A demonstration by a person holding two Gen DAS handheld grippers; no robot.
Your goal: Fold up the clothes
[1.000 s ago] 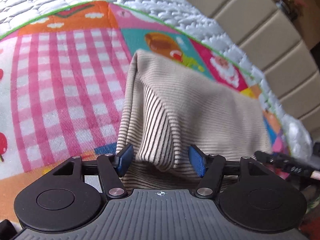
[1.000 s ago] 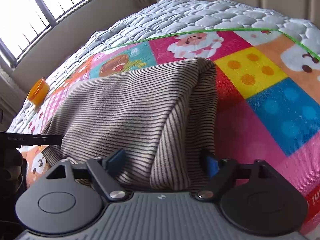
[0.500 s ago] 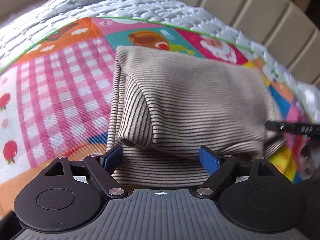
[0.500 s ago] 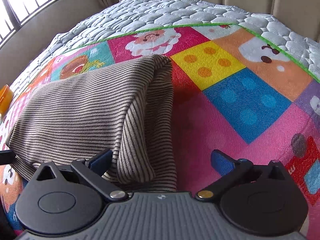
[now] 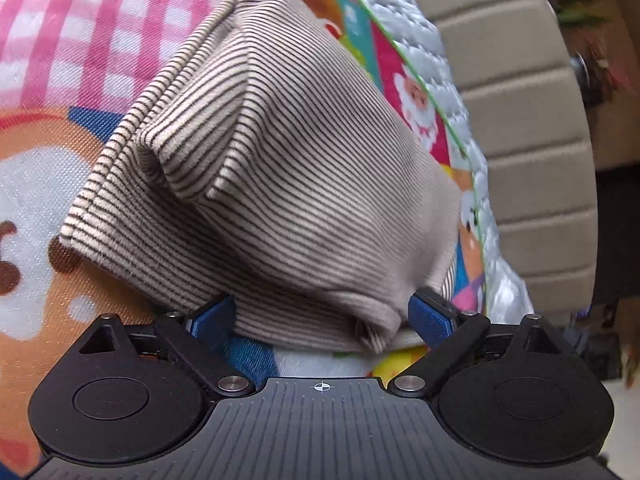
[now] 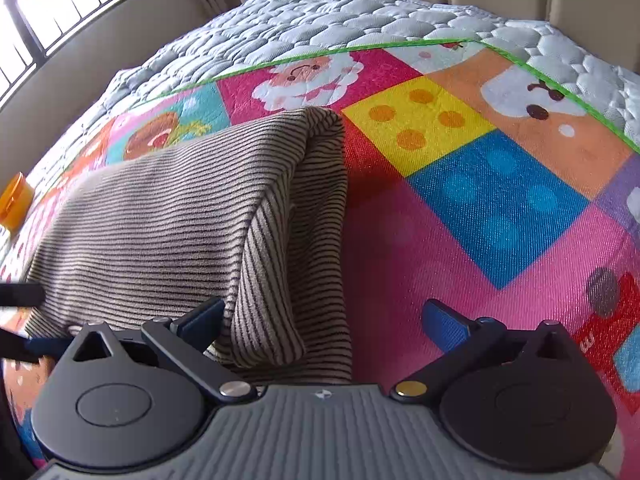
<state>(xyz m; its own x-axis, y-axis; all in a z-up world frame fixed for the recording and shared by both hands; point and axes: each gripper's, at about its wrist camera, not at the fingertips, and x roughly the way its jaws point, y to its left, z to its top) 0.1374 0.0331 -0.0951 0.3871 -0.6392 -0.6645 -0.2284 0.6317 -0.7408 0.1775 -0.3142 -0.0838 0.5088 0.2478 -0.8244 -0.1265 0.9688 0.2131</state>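
Observation:
A beige garment with thin dark stripes [image 5: 288,168] lies folded into a thick bundle on the colourful play mat [image 5: 60,40]. My left gripper [image 5: 320,312] is open, its blue pads wide apart at the bundle's near edge, which sits between them. In the right wrist view the same garment [image 6: 192,216] fills the left half. My right gripper [image 6: 320,320] is open and wide; its left pad touches the garment's near right corner, and its right pad is over bare mat [image 6: 500,200].
The mat lies on a grey quilted mattress [image 6: 360,28] with a padded beige headboard [image 5: 520,120] behind. An orange object [image 6: 14,202] sits at the far left edge. The left gripper's tips [image 6: 20,296] show at the left.
Both grippers have opened and let go of the garment, which has dropped into a flat folded bundle. The left gripper has swung round to the bundle's left end and come closer.

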